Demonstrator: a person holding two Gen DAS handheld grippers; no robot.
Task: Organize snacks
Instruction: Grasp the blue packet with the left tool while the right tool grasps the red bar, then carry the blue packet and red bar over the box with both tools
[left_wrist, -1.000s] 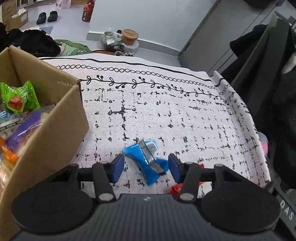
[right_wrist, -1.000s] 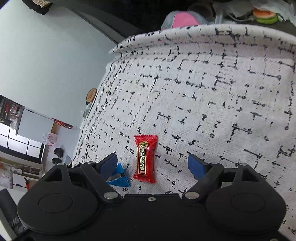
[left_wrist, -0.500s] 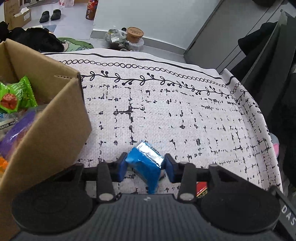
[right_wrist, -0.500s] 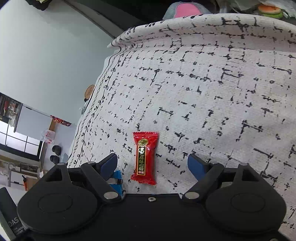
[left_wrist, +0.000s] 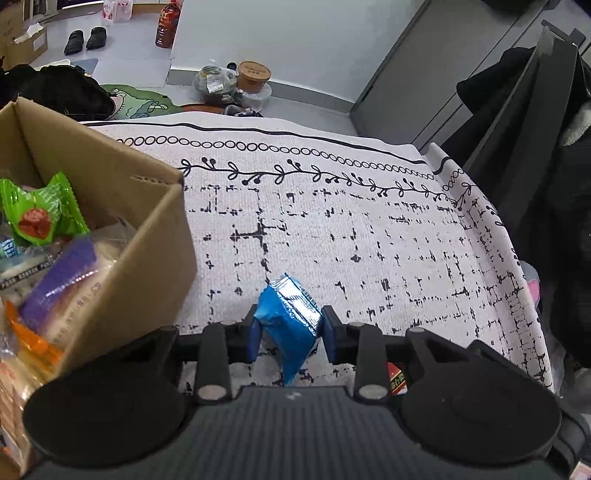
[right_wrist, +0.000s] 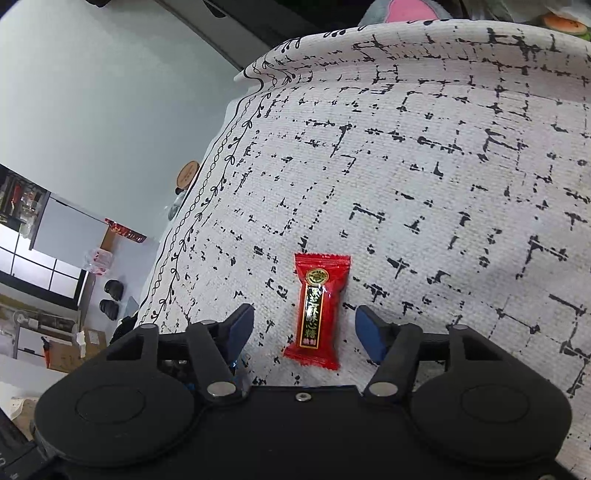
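Observation:
My left gripper (left_wrist: 291, 334) is shut on a blue snack packet (left_wrist: 290, 321), held just above the white patterned tablecloth (left_wrist: 332, 221). A cardboard box (left_wrist: 110, 229) with several snack packs stands to its left. My right gripper (right_wrist: 304, 326) is open, its fingers on either side of a red candy packet (right_wrist: 317, 310) that lies flat on the cloth (right_wrist: 443, 166). A bit of the red packet (left_wrist: 397, 378) shows behind the left gripper's right finger.
The table's far edge and right edge drop to the floor, where containers (left_wrist: 236, 83) and shoes (left_wrist: 85, 38) lie. Dark coats and a chair (left_wrist: 535, 147) stand to the right of the table.
The left gripper closed on the blue packet and lifted it slightly. The right gripper moved forward, so the red packet now lies between its open fingers.

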